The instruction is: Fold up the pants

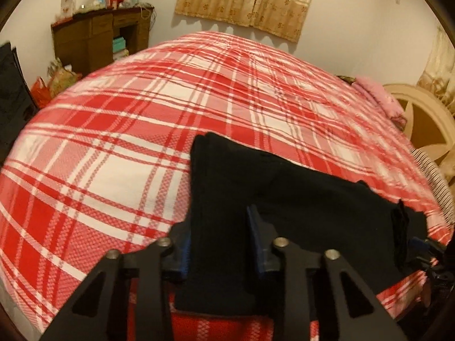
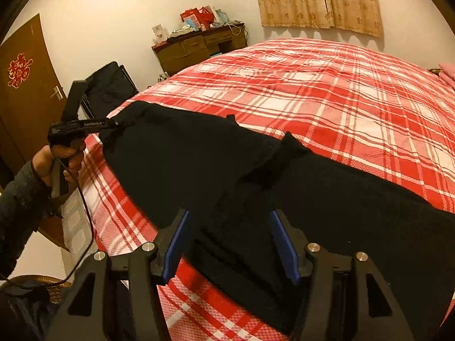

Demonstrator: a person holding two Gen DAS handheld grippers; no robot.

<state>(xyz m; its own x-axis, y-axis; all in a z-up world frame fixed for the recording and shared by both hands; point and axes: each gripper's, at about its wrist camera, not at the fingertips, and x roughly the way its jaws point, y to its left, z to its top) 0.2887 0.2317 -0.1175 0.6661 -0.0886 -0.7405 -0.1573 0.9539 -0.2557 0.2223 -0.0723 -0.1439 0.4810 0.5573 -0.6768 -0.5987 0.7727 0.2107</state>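
Black pants (image 2: 199, 164) lie rumpled across plaid bedspread (image 2: 341, 99).

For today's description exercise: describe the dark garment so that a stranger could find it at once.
Find the big bed with the red-and-white plaid cover. Along its near edge lie black knit pants. They are the only plain, dark thing on that checked cloth.

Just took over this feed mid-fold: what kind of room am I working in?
Most likely a home bedroom: the black pants lie on a bed with a red plaid cover, a cluttered wooden dresser stands against the wall, and curtains hang behind.
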